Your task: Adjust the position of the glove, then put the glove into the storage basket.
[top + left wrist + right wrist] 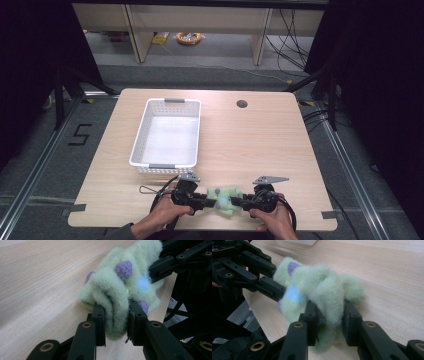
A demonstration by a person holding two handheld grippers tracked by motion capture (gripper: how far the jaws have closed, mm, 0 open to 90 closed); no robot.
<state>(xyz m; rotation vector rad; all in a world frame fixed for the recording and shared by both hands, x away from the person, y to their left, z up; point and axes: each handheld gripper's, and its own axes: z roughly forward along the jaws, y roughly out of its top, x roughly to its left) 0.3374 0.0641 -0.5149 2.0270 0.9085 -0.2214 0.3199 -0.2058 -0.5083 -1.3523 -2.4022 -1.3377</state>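
A fuzzy pale-green sock (223, 199) with purple and blue dots lies bunched near the table's front edge, between my two grippers. My left gripper (209, 201) comes at it from the left and is shut on one end; in the left gripper view the fabric (117, 293) is squeezed between the left gripper (116, 323) pads. From the right, my right gripper (239, 202) is shut on the other end, with the sock (322, 293) pinched in the right gripper (329, 322). A hand holds each gripper.
A white slatted plastic basket (141, 135) stands on the wooden table behind and left of the sock. A round cable hole (242, 104) is at the back right. The table's front edge runs just below the hands.
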